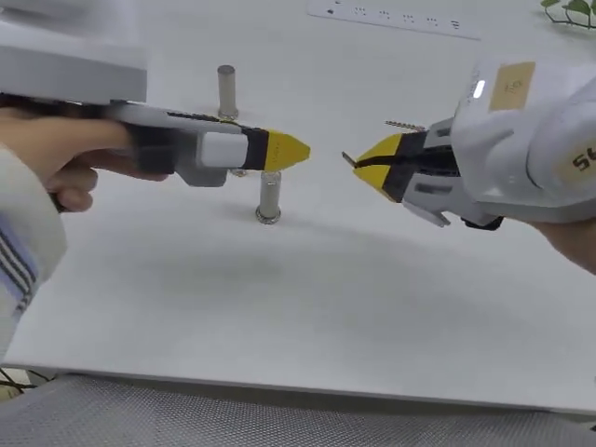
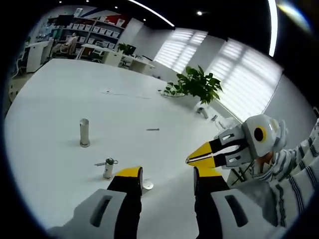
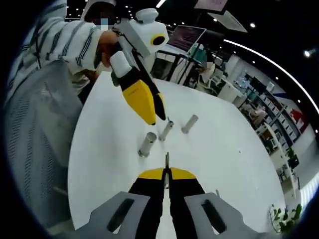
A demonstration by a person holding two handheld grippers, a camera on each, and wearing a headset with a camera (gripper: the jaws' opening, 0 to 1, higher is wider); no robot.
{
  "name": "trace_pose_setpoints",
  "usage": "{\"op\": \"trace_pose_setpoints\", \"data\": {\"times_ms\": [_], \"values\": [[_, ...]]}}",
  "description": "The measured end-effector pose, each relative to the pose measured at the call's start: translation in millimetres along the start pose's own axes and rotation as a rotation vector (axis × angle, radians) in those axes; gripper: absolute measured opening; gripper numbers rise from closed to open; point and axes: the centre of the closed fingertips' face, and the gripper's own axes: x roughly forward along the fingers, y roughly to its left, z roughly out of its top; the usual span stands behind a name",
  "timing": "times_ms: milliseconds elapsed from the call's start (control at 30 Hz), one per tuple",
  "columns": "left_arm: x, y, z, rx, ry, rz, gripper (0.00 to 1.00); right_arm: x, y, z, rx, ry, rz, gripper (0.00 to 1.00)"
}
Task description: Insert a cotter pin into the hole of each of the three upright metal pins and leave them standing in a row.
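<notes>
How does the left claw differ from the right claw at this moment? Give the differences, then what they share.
1. The left claw is open with nothing between its jaws. The right claw is shut on a thin cotter pin.
2. The left claw hovers over the row of upright metal pins. The right claw hangs off to one side of them.

Both have yellow tips, and they point toward each other.

On the counter (image 1: 307,317) the near pin (image 1: 269,197), middle pin (image 2: 108,169) and far pin (image 1: 226,90) stand in a row, with the left gripper (image 1: 303,151) over the middle one, tip to tip with the right gripper (image 1: 349,163), and a loose cotter pin (image 1: 405,124) lying behind.
</notes>
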Motion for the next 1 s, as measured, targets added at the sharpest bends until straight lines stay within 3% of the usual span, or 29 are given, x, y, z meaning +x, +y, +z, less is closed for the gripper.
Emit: {"op": "trace_pose_setpoints", "data": {"times_ms": [100, 133, 233, 333, 500, 700, 833, 1000], "values": [[2.6, -3.8, 2.9, -0.011, -0.016, -0.013, 0.36, 0.0, 0.2, 2.1, -0.023, -0.005, -0.007, 0.03], [4.2, -8.6, 6.1, 0.023, -0.036, -0.032, 0.33, -0.1, 0.4, 2.6, -0.024, -0.006, -0.010, 0.03], [7.2, -17.2, 4.0, -0.008, -0.017, -0.068, 0.29, -0.9, 3.2, 5.7, -0.031, -0.014, -0.013, 0.03], [11.0, -20.1, -1.1, -0.004, 0.008, -0.074, 0.31, -2.0, 5.3, 7.7, -0.050, -0.016, -0.017, 0.03], [14.3, -29.6, -4.7, -0.007, 0.017, -0.109, 0.25, -2.8, 5.3, 8.6, -0.061, -0.021, -0.021, 0.03], [19.5, -34.8, -8.8, -0.028, 0.039, -0.142, 0.22, -3.7, 6.3, 10.8, -0.068, -0.030, -0.023, 0.03], [21.0, -37.0, -7.8, -0.047, 0.022, -0.160, 0.18, -4.0, 7.6, 12.4, -0.067, -0.036, -0.021, 0.03], [23.1, -35.8, -11.2, -0.054, 0.034, -0.162, 0.18, -3.8, 7.2, 13.5, -0.075, -0.038, -0.028, 0.03]]}}
